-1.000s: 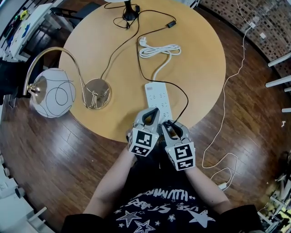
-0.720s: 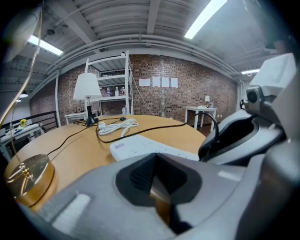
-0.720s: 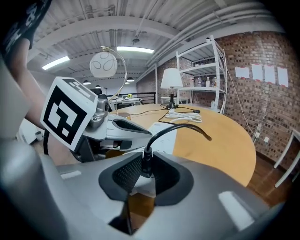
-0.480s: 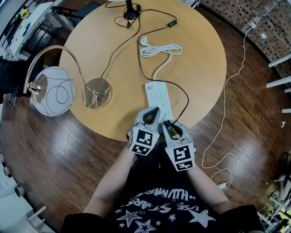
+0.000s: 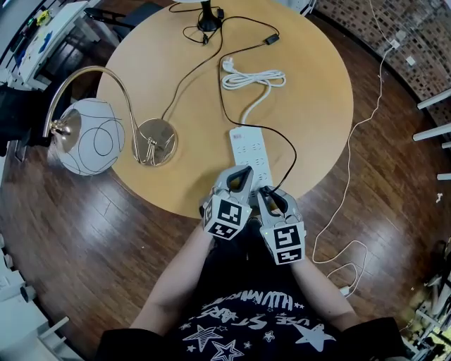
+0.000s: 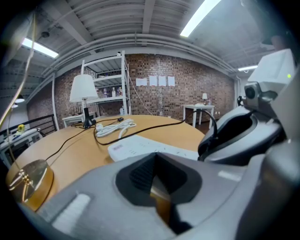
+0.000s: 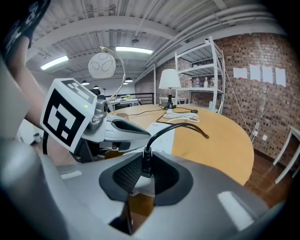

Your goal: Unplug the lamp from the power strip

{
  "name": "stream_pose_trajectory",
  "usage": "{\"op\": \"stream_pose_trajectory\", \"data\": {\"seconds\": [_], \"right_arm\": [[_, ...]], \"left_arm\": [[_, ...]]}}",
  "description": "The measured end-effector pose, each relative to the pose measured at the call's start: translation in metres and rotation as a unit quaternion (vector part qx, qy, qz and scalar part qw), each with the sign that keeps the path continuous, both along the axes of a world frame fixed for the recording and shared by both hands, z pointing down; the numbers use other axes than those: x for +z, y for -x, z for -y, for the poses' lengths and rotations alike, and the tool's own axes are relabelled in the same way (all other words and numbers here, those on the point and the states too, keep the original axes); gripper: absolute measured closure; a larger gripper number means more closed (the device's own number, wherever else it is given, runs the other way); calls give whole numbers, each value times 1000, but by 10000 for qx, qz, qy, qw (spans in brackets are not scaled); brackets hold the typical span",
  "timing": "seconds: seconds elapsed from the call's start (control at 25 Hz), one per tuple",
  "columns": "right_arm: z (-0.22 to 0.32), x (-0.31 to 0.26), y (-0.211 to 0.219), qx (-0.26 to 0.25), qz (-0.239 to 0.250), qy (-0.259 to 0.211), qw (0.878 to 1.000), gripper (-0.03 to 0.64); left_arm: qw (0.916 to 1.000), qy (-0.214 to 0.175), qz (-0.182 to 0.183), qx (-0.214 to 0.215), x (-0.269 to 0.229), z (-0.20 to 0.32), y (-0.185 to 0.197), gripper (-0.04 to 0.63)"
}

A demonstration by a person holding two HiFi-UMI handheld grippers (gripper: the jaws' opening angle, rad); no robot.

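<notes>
A white power strip (image 5: pixel 250 151) lies on the round wooden table (image 5: pixel 317 106), its near end by the table's front edge. The lamp's black cord (image 5: pixel 285 144) loops to a black plug (image 7: pixel 146 161) at that end. My right gripper (image 5: pixel 266 192) has the plug between its jaws; the jaws are closing and the pads (image 7: pixel 129 173) press on the plug. My left gripper (image 5: pixel 244 171) is shut, its tips over the strip's near end, just left of the right gripper. The lamp's gold base (image 5: pixel 156 141) stands at the left, its arched arm carrying a white globe (image 5: pixel 88 136) past the table's edge.
The strip's own white cord (image 5: pixel 254 79) lies coiled at the table's middle. A second lamp with a black foot (image 5: pixel 206 17) stands at the far edge, thin black wires around it. A white cable (image 5: pixel 345 204) trails over the wooden floor on the right.
The right gripper's jaws have drawn in round the black plug. Both grippers stay at the strip's near end.
</notes>
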State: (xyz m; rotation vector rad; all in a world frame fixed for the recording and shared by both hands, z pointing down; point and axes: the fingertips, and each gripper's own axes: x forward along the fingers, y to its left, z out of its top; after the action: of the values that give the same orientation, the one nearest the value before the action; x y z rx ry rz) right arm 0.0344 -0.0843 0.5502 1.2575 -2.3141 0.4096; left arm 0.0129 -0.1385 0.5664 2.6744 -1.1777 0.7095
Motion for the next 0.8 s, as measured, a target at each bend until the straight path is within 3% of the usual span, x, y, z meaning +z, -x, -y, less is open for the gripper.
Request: {"op": "stream_pose_trajectory", "data": {"seconds": [0.2, 0.6, 0.68, 0.8], "right_arm": [[-1, 5, -4, 56, 209, 143, 9997, 552], [0, -3, 3, -200, -154, -20, 9997, 554], [0, 0, 0, -145, -22, 79, 9999, 554], [1, 4, -7, 129, 585, 503, 9969, 553]], "left_arm": [[9999, -36, 83, -59, 1, 0, 0, 594], [10000, 13, 13, -55, 1, 1, 0, 594], [10000, 7, 21, -34, 0, 1, 0, 594], [10000, -4, 32, 5, 0, 1, -1, 594]]}}
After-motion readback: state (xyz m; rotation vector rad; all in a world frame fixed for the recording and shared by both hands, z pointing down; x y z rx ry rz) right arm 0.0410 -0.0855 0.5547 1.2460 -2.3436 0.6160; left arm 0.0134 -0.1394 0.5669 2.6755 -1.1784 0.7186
